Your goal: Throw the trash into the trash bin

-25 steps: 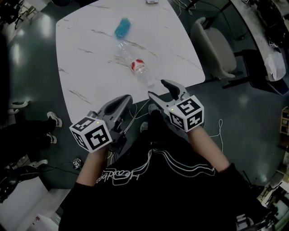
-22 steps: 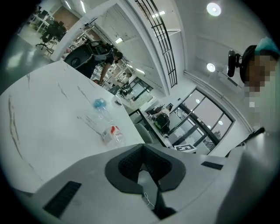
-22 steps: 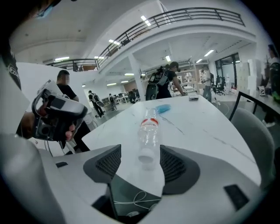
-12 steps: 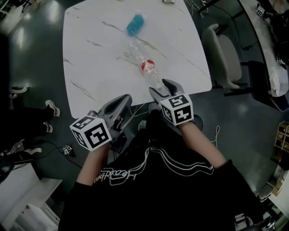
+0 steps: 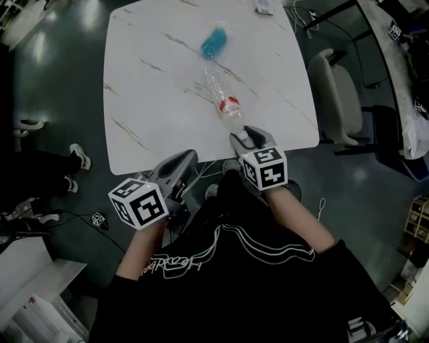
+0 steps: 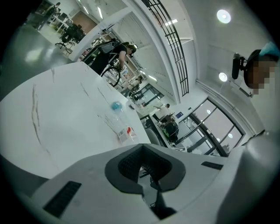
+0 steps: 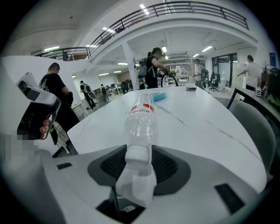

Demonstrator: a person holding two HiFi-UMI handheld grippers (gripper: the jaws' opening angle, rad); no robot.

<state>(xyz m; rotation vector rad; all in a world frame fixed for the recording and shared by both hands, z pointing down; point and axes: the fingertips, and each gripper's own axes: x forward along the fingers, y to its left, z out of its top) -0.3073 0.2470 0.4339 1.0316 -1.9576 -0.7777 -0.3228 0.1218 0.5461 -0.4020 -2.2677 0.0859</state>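
Lower left of the head view: left gripper (image 5: pixel 188 158), jaws pressed fully together, nothing between them, just short of the white marble table (image 5: pixel 151 94) edge. Upper centre, on the table: blue crumpled item (image 5: pixel 214 43); just below it, clear bottle (image 5: pixel 219 88) lying flat, red label, cap toward frame bottom. Centre right: right gripper (image 5: pixel 242 136), jaws just closing, narrowed onto the bottle cap, pads touching both sides. Far right: grey chair (image 5: pixel 338 100).

Large open-plan office hall: black-railed mezzanine balcony (image 7: pixel 175 8) at twelve o'clock, bright ceiling strip lights (image 7: pixel 142 6), black office chairs (image 7: pixel 216 81) at three o'clock, white marble-patterned table (image 7: pixel 197 118).
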